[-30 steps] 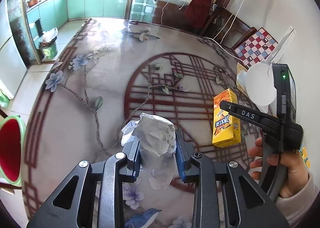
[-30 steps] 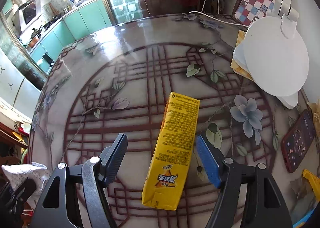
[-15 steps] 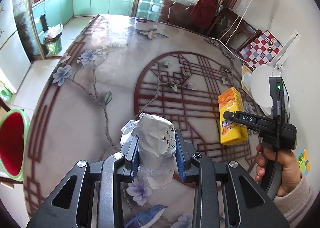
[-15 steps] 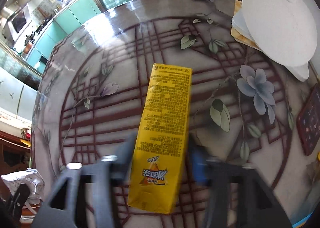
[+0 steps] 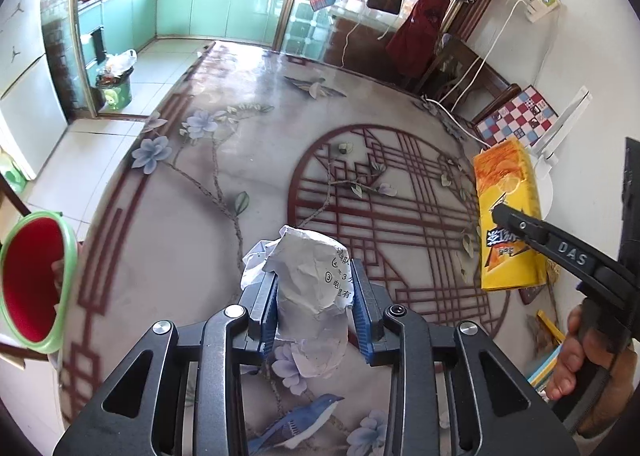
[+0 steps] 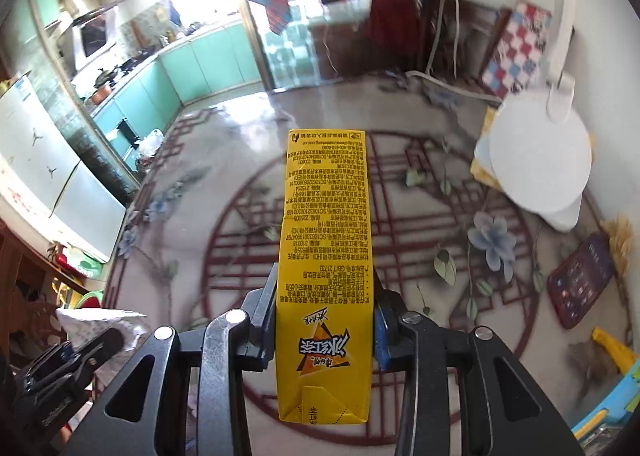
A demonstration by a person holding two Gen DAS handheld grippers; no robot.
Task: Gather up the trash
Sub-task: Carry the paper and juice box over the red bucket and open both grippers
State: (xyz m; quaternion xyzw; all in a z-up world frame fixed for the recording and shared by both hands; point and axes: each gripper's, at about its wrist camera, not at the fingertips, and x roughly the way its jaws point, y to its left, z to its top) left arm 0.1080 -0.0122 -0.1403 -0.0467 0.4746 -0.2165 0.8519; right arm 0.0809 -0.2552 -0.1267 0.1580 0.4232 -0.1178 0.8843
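The left gripper (image 5: 316,304) was clamped on the paper wad (image 5: 310,296), the right gripper (image 6: 326,320) on the yellow carton (image 6: 326,256), both held above the bench (image 5: 192,215). To do it well, both grips should hold firm while carrying toward the red bin (image 5: 30,280) at the left edge.

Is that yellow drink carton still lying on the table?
No, the yellow carton is pinched between the jaws of the right gripper and held up above the table.
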